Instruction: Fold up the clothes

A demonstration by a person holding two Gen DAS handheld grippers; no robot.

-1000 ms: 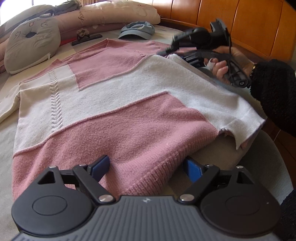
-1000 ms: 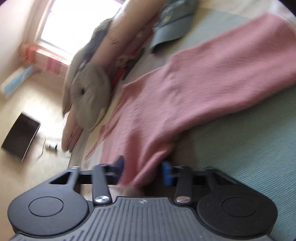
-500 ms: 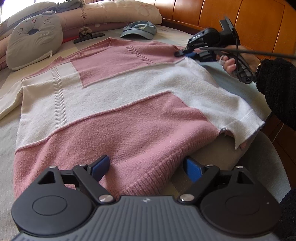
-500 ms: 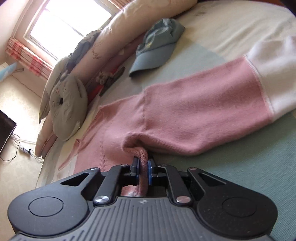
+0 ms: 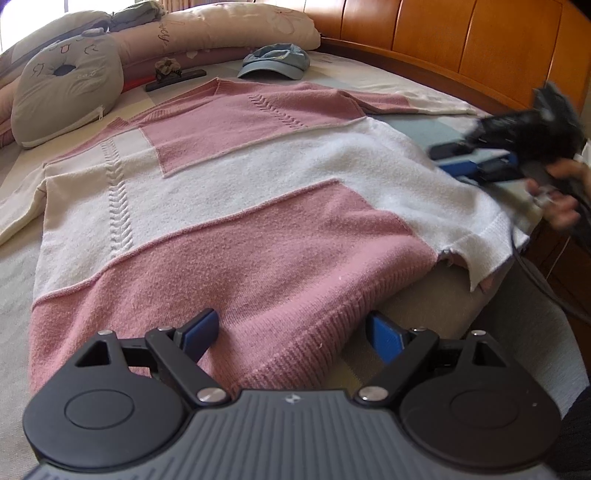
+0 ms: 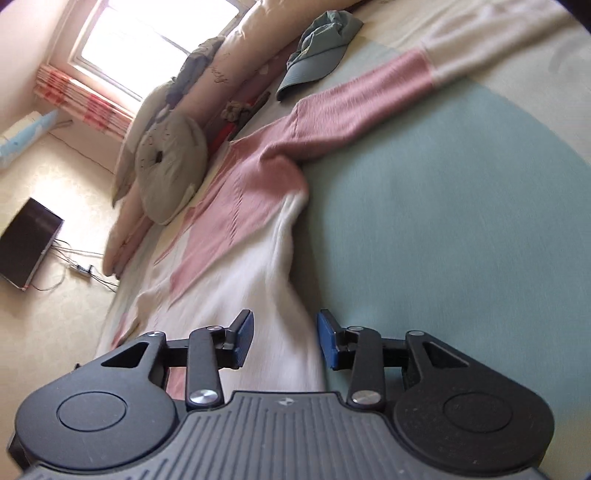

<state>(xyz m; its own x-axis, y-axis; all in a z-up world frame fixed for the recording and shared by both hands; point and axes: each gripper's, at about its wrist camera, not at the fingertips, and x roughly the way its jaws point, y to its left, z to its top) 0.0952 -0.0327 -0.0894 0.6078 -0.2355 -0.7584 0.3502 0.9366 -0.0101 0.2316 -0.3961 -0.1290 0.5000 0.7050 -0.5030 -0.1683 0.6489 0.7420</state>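
A pink and white knitted sweater point(image 5: 236, 206) lies flat on the bed, front up. Its right sleeve point(image 5: 406, 101) stretches out sideways toward the headboard. My left gripper point(image 5: 291, 332) is open above the pink ribbed hem, and its pads do not press the cloth. My right gripper point(image 5: 465, 162), blurred and held by a person's hand point(image 5: 557, 199), hovers at the sweater's white right edge. In the right wrist view its jaws point(image 6: 284, 338) are opening, with the white side of the sweater point(image 6: 240, 258) below them and nothing gripped. The sleeve point(image 6: 369, 99) lies free on the sheet.
A blue cap point(image 5: 275, 61) rests beyond the collar. A grey cat cushion point(image 5: 66, 96) and long pillows point(image 5: 229, 26) line the far side. The wooden headboard point(image 5: 461, 40) runs along the right. Teal sheet point(image 6: 443, 221) lies bare beside the sweater. The bed's edge drops off at the near right.
The right gripper pulled the pink sleeve outward, let it go and drew back along the sweater's right side, its jaws parting. The left gripper stayed still and open.
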